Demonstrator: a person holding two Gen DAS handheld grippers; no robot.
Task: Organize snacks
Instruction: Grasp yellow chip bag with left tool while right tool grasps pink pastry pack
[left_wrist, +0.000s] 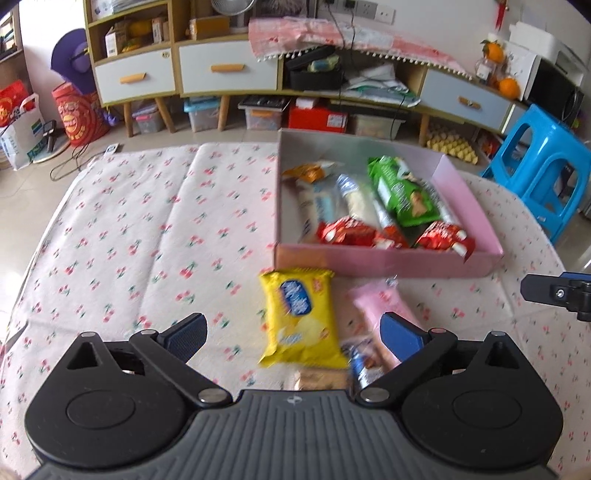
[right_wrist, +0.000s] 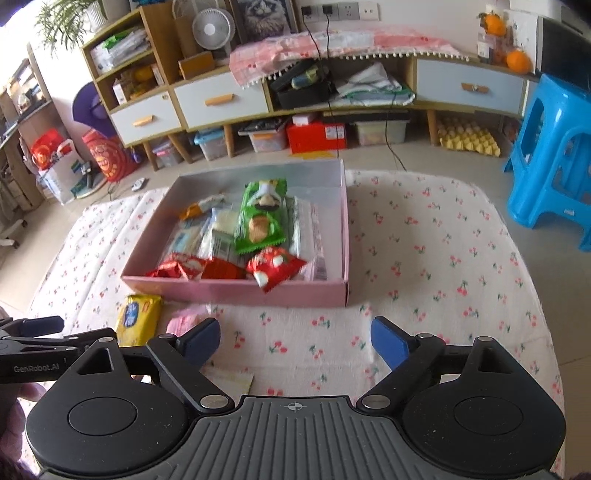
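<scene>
Cherry-print tablecloth (left_wrist: 129, 229). Left gripper (left_wrist: 293, 334): jaws apart, nothing held; yellow snack packet (left_wrist: 299, 321) lies between its fingers, pink packet (left_wrist: 380, 302) beside it. Pink box (right_wrist: 236, 286) of snacks behind. Right gripper (right_wrist: 295, 339): jaws apart, over bare cloth.

Cloth w/ cherry print (right_wrist: 424, 258) looks soft, matt, lightly creased. Pink box (right_wrist: 236, 291): matt card outside, pale smooth inside. Yellow snack pack (left_wrist: 299, 321) is glossy plastic film, as is green pack (right_wrist: 260, 218). Left gripper (left_wrist: 291, 338): matt black plastic arms, ribbed grey base, metal rivets.
</scene>
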